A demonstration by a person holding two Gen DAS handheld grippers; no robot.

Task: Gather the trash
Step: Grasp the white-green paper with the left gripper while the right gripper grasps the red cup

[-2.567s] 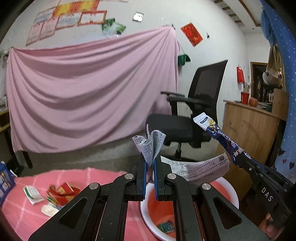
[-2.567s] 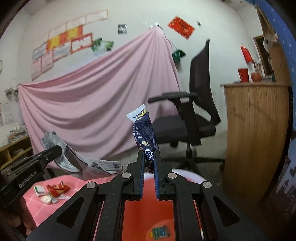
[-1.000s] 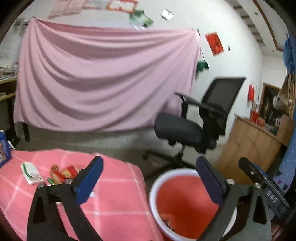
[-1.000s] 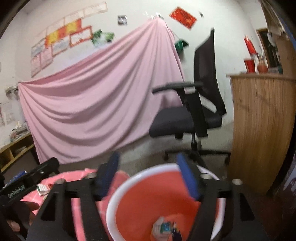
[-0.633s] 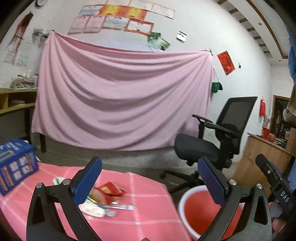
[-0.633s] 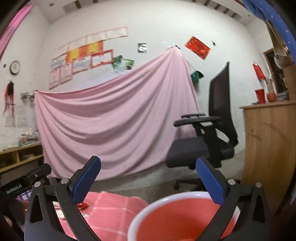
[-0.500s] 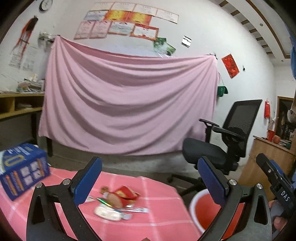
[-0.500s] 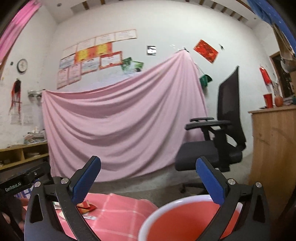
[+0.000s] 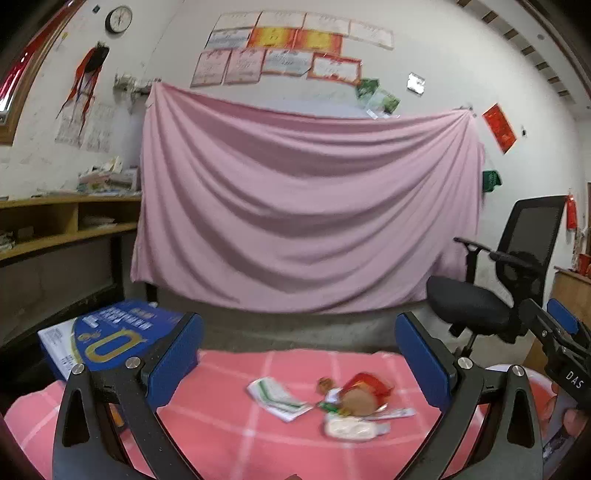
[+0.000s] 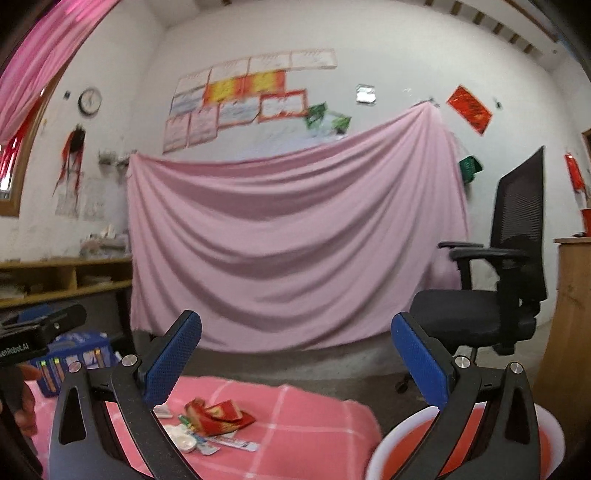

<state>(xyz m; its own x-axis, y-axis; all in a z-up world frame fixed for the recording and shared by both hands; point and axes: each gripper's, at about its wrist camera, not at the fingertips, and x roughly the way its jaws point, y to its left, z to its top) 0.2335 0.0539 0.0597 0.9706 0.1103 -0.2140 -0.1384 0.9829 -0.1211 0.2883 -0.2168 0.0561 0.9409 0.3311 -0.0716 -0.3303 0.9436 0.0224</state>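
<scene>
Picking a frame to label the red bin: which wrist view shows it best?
Right wrist: the red bin shows its white rim and red inside, partly behind the right gripper. Left wrist catches only a sliver behind the left gripper.

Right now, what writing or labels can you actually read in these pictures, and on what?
"DAS": on the right gripper, seen in the left view.
"enRobot.AI", cut off: on the left gripper, seen in the right view.
Blue box: a big gold "0"; small print blurred.
Wall posters, clock, wrappers: unreadable.
</scene>
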